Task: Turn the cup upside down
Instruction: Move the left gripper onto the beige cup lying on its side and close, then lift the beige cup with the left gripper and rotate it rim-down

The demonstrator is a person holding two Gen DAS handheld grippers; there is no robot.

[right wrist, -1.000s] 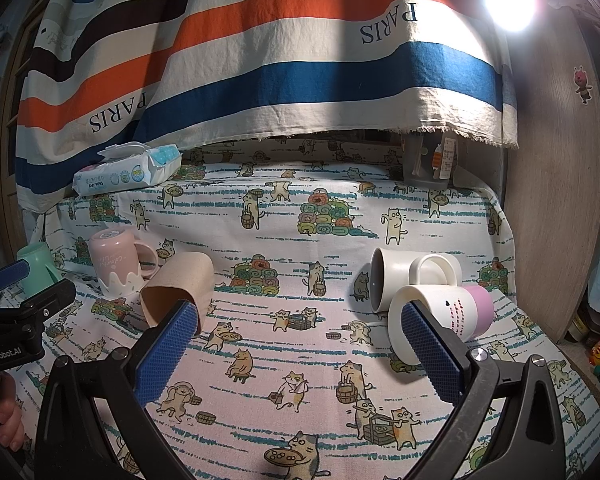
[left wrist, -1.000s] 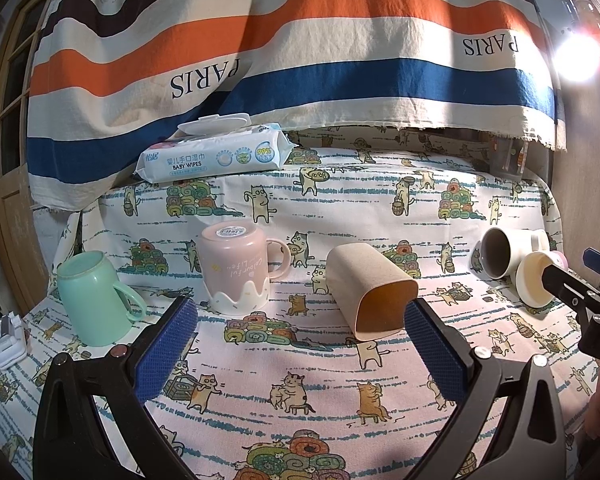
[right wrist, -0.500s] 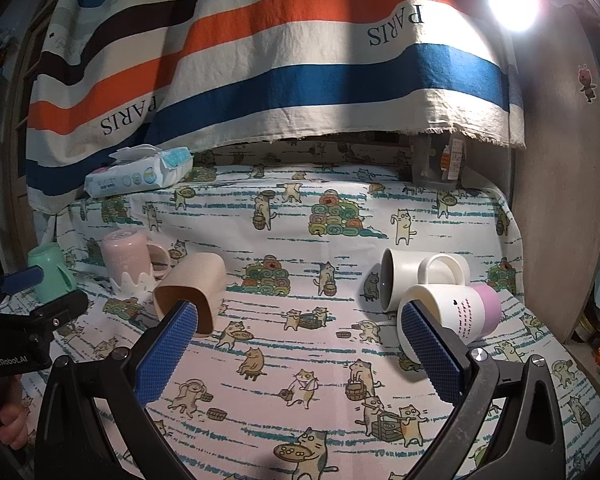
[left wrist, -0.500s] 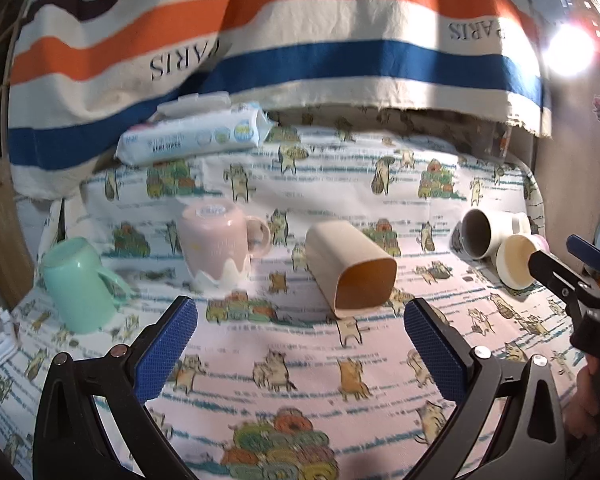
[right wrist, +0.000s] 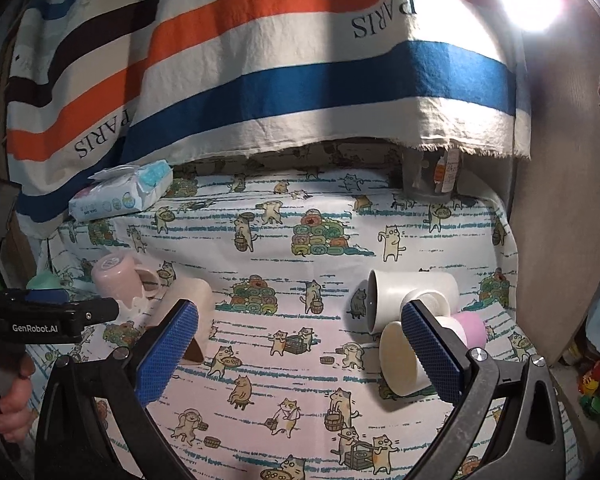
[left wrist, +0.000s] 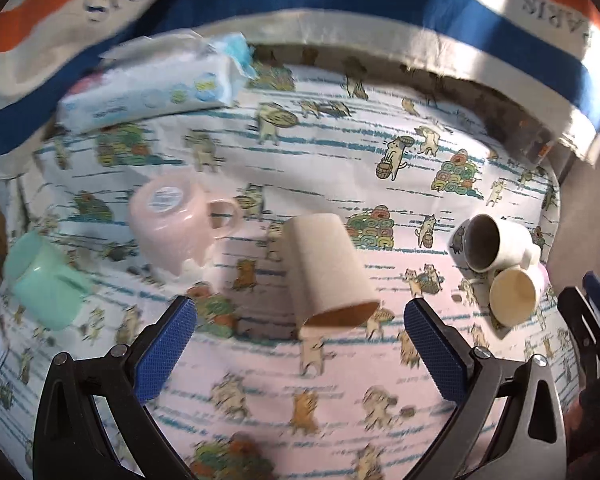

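A beige handleless cup lies on its side on the cat-print cloth, its mouth toward me. My left gripper is open and empty, above and just short of its mouth. The cup also shows in the right wrist view, partly behind my blue pad. My right gripper is open and empty, its right pad in front of a cream cup with a pink base that lies on its side. A white mug lies on its side behind it.
A pink mug stands upside down left of the beige cup, and a mint mug stands at the far left. A wipes pack lies at the back under a striped cloth. A wooden panel borders the right.
My left gripper has moved forward and tilted down over the beige cup, which now looks larger. My right gripper has moved slightly closer to the two cups on the right.
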